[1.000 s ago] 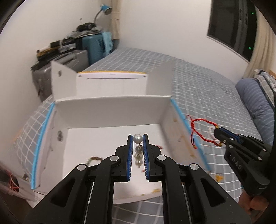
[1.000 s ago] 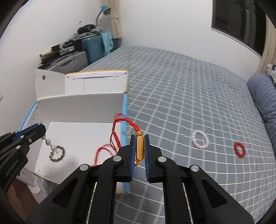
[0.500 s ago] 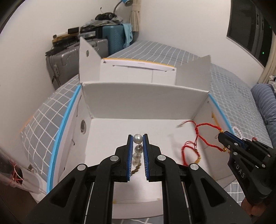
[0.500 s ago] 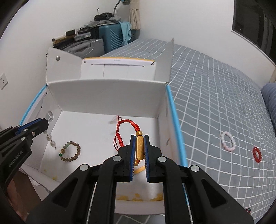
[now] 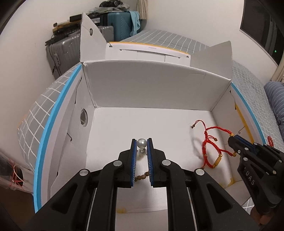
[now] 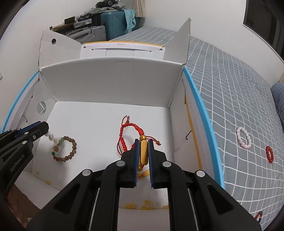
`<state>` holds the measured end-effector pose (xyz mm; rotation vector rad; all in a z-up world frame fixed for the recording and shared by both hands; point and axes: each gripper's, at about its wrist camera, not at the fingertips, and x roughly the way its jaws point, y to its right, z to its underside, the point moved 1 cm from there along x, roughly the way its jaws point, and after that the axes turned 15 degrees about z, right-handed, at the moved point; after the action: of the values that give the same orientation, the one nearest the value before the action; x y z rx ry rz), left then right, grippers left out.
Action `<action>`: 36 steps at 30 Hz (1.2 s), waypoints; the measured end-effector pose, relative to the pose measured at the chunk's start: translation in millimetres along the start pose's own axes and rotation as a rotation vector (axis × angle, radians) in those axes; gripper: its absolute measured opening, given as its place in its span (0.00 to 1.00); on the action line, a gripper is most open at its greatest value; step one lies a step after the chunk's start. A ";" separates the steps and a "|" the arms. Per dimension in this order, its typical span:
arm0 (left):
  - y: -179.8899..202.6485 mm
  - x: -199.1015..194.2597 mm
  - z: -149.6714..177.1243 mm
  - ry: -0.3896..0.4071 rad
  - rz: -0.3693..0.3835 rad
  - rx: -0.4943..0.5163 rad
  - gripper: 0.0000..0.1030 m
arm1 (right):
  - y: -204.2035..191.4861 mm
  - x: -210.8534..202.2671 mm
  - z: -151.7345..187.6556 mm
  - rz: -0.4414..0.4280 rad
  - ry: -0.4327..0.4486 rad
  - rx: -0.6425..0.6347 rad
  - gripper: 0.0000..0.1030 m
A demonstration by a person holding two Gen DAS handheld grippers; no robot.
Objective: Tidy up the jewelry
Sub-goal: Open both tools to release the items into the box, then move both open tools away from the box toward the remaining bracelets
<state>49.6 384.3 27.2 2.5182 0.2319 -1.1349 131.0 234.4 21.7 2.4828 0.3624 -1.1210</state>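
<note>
An open white cardboard box [image 5: 150, 88] with blue-edged flaps sits on the bed; it also shows in the right wrist view [image 6: 110, 81]. My left gripper [image 5: 142, 143] is shut on the pearl bead of a pearl-and-wooden bead bracelet [image 6: 64, 148], low inside the box; the bracelet's loop rests on the floor. My right gripper [image 6: 143, 142] is shut on the gold tube bead of a red braided cord bracelet [image 6: 131, 135], whose cord lies on the box floor. That bracelet [image 5: 211, 142] and the right gripper [image 5: 232, 138] show in the left wrist view at right.
A pink bead bracelet [image 6: 244, 137] and a red bead bracelet [image 6: 269, 154] lie on the grey checked bedspread [image 6: 230, 88] right of the box. Suitcases [image 6: 106, 16] are stacked against the wall behind. A striped pillow [image 6: 278, 99] lies at the far right.
Both grippers have moved forward and down into the box with their bracelets. The hanging ends of both bracelets now rest on the box floor.
</note>
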 end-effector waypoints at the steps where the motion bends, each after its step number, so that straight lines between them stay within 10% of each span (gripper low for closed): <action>1: 0.1 -0.4 0.3 0.000 0.003 0.002 0.11 | -1.0 0.8 0.3 0.001 -0.001 -0.002 0.08; 7: -1.3 -1.2 -0.4 0.005 0.002 -0.002 0.15 | -4.1 2.1 0.6 0.003 0.000 -0.014 0.13; 19: 0.9 -19.3 -0.2 0.070 -0.008 0.004 0.68 | 0.9 -14.6 -2.0 -0.001 0.081 0.004 0.57; 36: 50.0 -43.1 -5.2 0.133 0.028 0.063 0.85 | 54.7 -42.8 1.8 0.078 0.145 0.082 0.73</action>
<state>39.4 340.4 75.7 2.6477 0.1977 -0.9794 123.3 181.8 66.4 2.6339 0.2620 -0.9451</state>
